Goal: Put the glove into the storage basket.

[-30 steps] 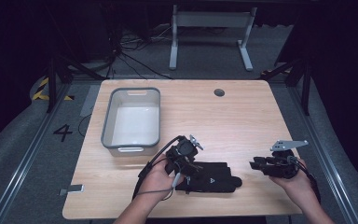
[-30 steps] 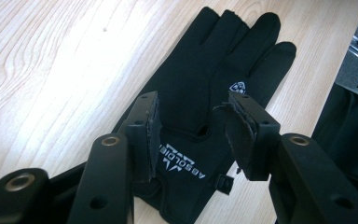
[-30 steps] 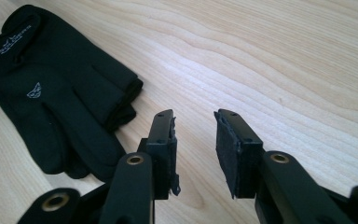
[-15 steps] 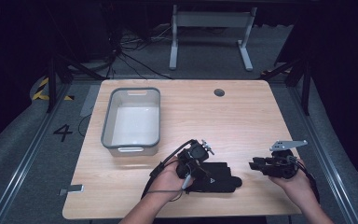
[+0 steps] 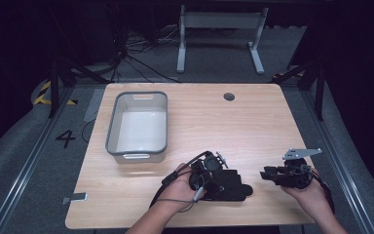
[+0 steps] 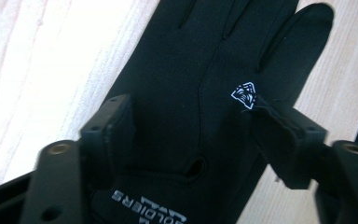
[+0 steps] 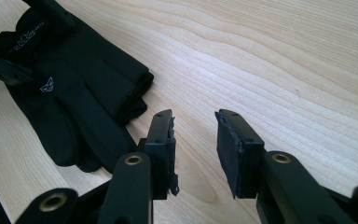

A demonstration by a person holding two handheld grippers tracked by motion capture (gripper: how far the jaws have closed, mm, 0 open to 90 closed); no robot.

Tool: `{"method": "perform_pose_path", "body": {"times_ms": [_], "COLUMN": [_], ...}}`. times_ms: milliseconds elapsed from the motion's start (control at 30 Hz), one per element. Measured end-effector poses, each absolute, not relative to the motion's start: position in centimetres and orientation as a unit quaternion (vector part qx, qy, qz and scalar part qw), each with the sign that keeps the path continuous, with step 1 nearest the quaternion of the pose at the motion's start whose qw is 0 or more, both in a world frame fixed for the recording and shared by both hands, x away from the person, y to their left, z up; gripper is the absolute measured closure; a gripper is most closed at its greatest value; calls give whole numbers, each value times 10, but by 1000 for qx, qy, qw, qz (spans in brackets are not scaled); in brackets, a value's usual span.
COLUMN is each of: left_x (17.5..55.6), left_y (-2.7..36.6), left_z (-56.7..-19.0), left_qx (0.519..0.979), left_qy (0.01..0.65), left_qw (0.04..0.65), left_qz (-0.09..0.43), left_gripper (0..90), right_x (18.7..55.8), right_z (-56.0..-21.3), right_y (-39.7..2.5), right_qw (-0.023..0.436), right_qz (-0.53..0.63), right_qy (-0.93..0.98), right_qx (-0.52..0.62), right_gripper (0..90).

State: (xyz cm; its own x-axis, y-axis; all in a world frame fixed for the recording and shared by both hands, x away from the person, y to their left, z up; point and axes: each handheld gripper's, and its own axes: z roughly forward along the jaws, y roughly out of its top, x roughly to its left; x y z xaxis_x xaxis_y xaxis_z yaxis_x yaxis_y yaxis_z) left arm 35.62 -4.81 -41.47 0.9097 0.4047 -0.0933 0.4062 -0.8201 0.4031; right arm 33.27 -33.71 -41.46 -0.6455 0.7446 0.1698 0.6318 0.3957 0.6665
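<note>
**Left gripper settles over the glove**

Since the earlier frames the left gripper (image 5: pixel 222 179) has slid from the glove's cuff end further along the black glove (image 5: pixel 231 186), while the right gripper (image 5: pixel 272 175) has kept its place.

High view: one wooden table (image 5: pixel 253 122) carries one grey plastic tub (image 5: pixel 137 124), empty, well apart from the glove toward the far left. Two hands hold two grippers; the left sits on the glove, the right hovers just beside the glove's fingertip end.

Left gripper view: its two jaws stand spread wide, straddling the glove's palm, one on each side of a small white emblem (image 6: pixel 244 95). White lettering (image 6: pixel 149 210) runs across the cuff.

Right gripper view: its jaws are parted with nothing between them, over bare wood near the glove (image 7: pixel 74 98). Whether one glove or a stacked pair lies there is unclear.
</note>
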Motion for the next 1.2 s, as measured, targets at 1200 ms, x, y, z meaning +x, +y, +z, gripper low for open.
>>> {"method": "perform_pose_path", "body": {"times_ms": [1200], "left_x": [347], "left_y": [-61], "left_z": [-433], "left_qx": [963], "left_qy": [203], "left_qw": [175], "left_qz": [29], "left_gripper": [461], "right_x": [333], "right_z": [-417], "right_y": [-334], "right_qw": [54], "right_qz": [377], "right_qy": [826], "right_qx": [416], "right_gripper": [654]}}
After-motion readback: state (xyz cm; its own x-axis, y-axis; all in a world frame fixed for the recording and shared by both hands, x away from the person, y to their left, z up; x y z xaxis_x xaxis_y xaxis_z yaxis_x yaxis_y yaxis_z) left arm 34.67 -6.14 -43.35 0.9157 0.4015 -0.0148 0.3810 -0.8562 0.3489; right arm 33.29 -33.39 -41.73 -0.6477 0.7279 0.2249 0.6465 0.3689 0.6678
